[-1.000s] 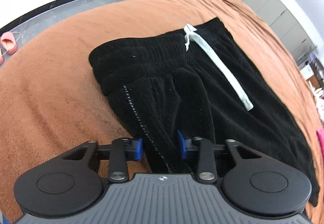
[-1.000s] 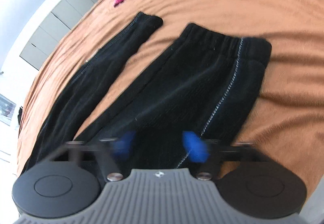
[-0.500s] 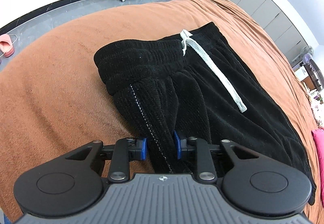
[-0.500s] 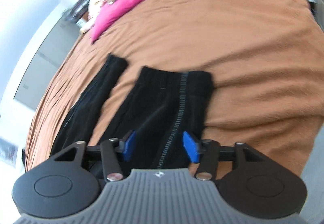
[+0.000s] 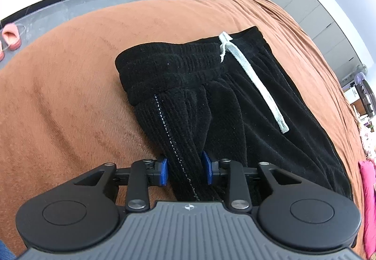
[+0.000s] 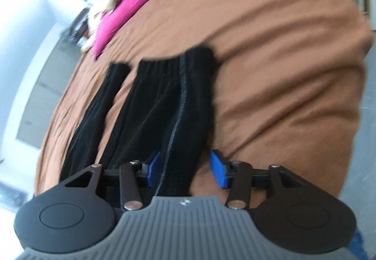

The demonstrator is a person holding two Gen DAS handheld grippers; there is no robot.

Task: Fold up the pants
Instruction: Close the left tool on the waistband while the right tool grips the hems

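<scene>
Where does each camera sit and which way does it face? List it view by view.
Left wrist: on the left gripper, facing the waistband end of the black corduroy pants; gripper shut on a fold.
Right wrist: on the right gripper, facing the leg cuffs; its blue pads stand apart.
Shared: pants, brown blanket, magenta cloth.

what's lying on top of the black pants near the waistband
A white drawstring lies on top of the black pants, running from the waistband down the front. Its other end isn't visible. The left hand-held gripper pinches a raised fold; what is under it is hidden.
</scene>
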